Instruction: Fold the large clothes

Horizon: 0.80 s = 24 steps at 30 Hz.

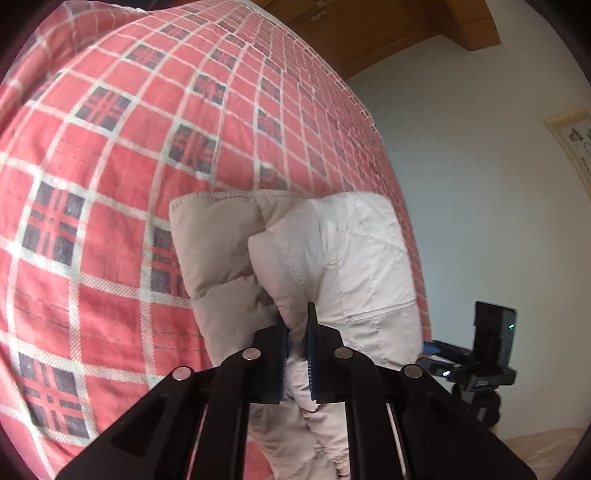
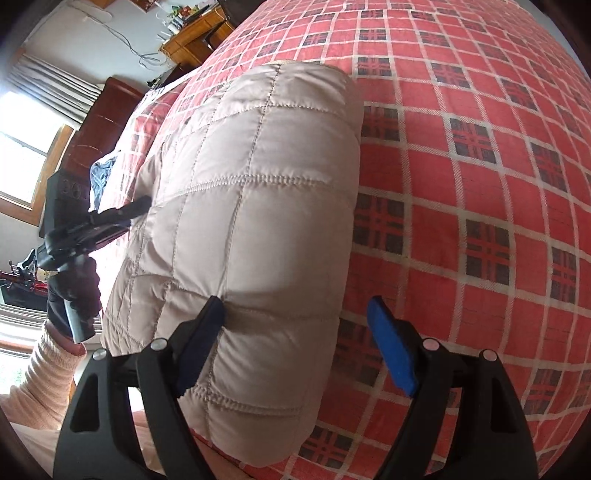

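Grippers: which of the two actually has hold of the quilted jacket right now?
The left gripper: its jaws are pinched shut on a fold of the beige quilted jacket. The right gripper is open, one finger just touching the fabric.

Bedroom with a red plaid bed, pale walls and wooden furniture

The bed's red plaid cover fills most of both views. At ten o'clock in the right view, daylight comes through a wood-framed window with pale curtains; a wooden desk stands at eleven. In the left view, a framed picture hangs on the pale wall at three o'clock.
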{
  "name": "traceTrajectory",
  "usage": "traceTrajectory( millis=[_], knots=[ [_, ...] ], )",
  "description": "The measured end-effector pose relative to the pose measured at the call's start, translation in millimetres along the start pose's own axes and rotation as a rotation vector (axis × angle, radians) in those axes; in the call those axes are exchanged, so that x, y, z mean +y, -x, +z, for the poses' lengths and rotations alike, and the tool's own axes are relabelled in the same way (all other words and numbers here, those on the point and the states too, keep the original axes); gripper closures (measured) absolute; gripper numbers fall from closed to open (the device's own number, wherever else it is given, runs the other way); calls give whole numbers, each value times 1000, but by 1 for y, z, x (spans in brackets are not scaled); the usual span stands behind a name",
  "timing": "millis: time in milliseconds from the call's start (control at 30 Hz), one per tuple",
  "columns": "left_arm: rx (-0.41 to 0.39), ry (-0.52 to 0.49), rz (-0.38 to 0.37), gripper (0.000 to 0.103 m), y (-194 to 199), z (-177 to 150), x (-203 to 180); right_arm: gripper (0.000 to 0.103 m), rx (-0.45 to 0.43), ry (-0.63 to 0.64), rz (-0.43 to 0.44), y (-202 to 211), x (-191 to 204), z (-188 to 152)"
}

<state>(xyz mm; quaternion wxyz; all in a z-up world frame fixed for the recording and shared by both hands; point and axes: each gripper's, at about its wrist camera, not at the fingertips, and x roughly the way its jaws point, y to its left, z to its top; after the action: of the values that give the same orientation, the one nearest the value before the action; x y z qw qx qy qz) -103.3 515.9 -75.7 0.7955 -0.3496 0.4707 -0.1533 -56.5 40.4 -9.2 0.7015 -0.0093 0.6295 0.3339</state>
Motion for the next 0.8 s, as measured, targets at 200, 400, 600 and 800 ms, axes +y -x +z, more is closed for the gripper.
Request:
traceTrajectory(
  millis=[200,400,600,800],
  knots=[
    [39,-8,62,87,-18,3,-8,23,17,-29,22,-5,-5,1],
    [18,2,129,61,5,10,-28,23,-33,-53,83,17,-12,1],
    [8,64,124,43,31,-12,-13,23,-63,-111,214,30,-36,4],
    [-26,140,-25,41,28,-30,-1,23,-37,-141,286,15,-47,10]
  ],
)
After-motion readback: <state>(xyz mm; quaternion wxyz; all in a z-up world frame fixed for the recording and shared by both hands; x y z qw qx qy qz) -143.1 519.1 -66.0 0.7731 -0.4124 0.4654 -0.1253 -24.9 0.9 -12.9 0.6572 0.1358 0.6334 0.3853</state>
